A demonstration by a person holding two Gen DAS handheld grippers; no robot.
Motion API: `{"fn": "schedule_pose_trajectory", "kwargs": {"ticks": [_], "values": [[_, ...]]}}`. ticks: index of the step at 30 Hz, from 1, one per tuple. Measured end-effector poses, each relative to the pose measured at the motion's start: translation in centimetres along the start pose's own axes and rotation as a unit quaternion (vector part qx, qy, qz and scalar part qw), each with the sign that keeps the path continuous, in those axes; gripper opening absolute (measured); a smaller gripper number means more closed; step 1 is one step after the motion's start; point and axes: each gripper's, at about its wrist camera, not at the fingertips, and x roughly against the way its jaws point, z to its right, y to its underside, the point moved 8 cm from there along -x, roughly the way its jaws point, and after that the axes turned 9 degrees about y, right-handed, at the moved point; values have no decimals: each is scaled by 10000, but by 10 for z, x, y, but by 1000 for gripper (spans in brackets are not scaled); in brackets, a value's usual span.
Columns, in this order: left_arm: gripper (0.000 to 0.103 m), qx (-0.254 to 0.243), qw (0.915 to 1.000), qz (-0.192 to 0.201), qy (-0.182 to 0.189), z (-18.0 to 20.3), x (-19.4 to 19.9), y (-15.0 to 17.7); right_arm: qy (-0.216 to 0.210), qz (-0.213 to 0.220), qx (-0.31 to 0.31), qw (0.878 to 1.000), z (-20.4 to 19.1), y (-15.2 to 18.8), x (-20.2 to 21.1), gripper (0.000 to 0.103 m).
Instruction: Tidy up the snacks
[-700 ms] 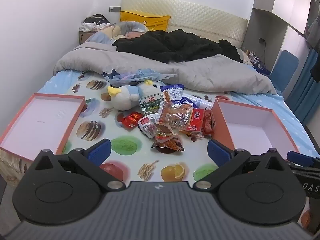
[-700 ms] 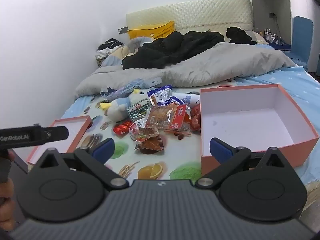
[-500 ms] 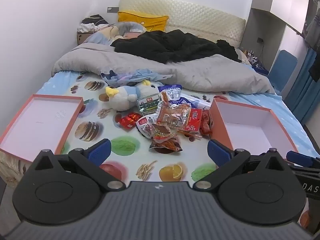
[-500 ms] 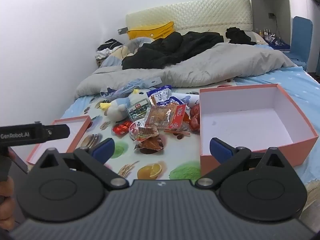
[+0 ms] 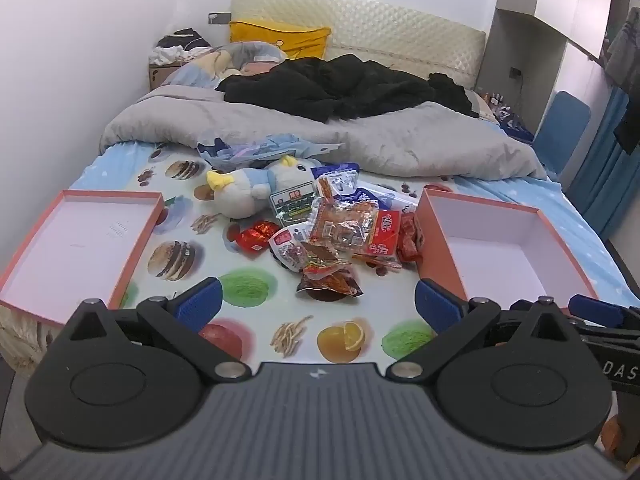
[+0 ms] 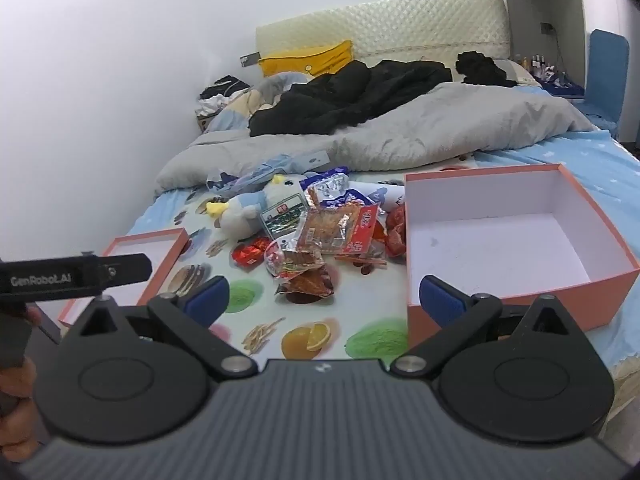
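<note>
A pile of snack packets (image 5: 340,236) (image 6: 320,236) lies mid-bed on the fruit-print sheet. An empty orange box (image 5: 520,216) (image 6: 520,296) with a white inside stands right of the pile. Its shallow orange lid (image 5: 132,248) (image 6: 168,256) lies to the left. My left gripper (image 5: 318,300) is open and empty, held short of the pile. My right gripper (image 6: 324,296) is open and empty too, near the box's front left corner. The left gripper's body shows at the left edge of the right wrist view (image 6: 72,276).
A blue and white plush toy (image 5: 248,192) (image 6: 244,212) lies behind the pile. A grey duvet (image 5: 360,140) and black clothes (image 5: 340,88) cover the far half of the bed. A blue chair (image 5: 564,128) stands at the right.
Both views have shifted slightly; the left gripper has pulled back a little from the pile. Both grippers stay open and nothing on the bed has moved.
</note>
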Motion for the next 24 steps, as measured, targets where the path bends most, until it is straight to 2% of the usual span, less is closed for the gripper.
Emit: {"fn": "schedule_pose_trajectory", "kwargs": {"ticks": [24], "values": [[103, -1, 10000, -36, -13, -4, 0, -2, -94, -165, -52, 9998, -3, 7, -2, 103]]}}
